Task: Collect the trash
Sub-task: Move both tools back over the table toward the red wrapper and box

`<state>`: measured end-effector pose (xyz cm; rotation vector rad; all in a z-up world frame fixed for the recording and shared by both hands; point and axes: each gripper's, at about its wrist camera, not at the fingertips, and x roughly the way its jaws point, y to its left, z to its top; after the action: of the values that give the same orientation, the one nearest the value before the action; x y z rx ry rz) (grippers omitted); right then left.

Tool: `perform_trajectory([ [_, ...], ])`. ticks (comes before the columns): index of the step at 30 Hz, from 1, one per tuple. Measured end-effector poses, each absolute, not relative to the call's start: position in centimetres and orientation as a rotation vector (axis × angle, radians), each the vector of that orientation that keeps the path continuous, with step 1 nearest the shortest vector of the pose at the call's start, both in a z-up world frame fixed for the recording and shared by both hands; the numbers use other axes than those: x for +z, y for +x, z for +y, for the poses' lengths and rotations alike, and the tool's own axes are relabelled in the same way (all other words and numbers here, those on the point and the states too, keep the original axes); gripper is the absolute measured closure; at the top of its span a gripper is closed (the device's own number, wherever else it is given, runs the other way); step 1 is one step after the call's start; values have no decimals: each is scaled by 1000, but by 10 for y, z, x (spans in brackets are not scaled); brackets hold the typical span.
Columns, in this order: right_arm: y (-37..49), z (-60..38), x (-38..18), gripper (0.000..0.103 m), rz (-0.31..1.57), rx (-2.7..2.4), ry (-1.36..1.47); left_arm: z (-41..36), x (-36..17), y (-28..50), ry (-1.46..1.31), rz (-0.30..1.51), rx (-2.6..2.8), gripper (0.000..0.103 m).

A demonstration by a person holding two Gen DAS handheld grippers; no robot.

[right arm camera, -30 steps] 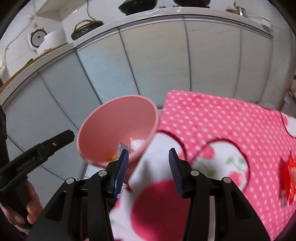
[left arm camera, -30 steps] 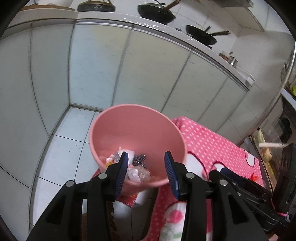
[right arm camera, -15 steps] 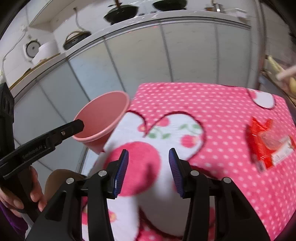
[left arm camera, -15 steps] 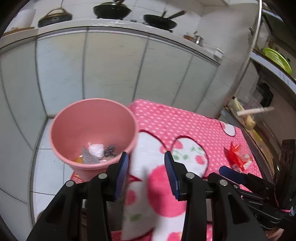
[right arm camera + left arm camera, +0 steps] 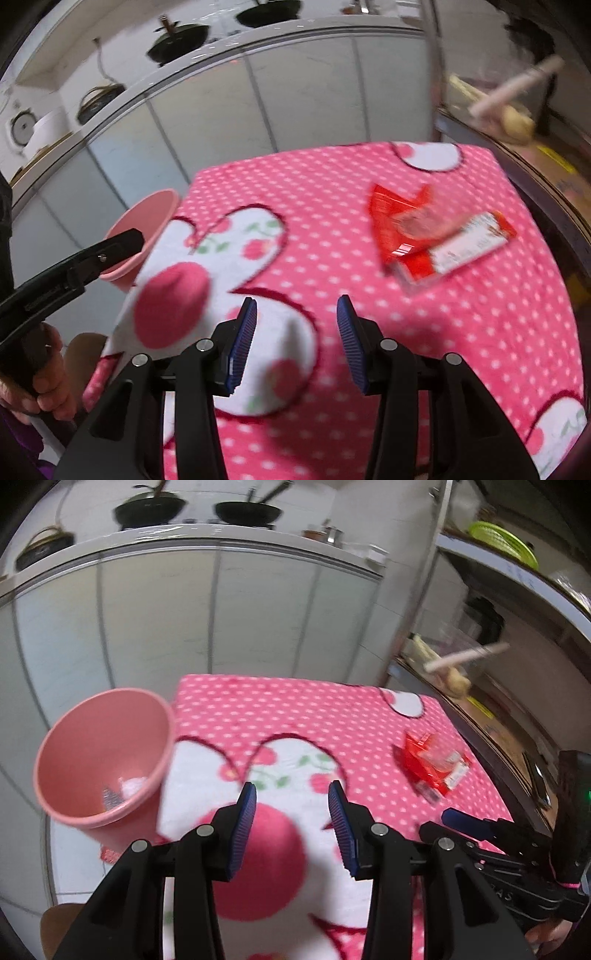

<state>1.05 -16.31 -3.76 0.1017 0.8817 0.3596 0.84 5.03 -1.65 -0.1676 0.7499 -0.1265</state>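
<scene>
The red wrapper (image 5: 436,236) lay flat on the pink tablecloth (image 5: 480,332), ahead and to the right of the right gripper (image 5: 295,343), its long axis slanting across. Both the right and left gripper (image 5: 291,827) stood wide apart and empty, the right 1 nearer; the pink bin (image 5: 99,753) sat off the table's left edge.

Pale cabinet doors (image 5: 177,613) under a counter (image 5: 221,535) bearing dark pans (image 5: 149,511).

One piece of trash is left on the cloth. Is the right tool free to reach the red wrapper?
Probably yes: the right tool is open and empty, with only bare cloth before the red wrapper.
</scene>
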Motion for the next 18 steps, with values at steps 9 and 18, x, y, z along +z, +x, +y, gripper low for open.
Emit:
perform_trajectory([
  [9,10,-219,-45,57,862,252,196,-1,-23,42,-178,836,-296,63],
  [18,20,-267,-46,57,839,161,284,-61,-26,85,-170,883,-446,54],
])
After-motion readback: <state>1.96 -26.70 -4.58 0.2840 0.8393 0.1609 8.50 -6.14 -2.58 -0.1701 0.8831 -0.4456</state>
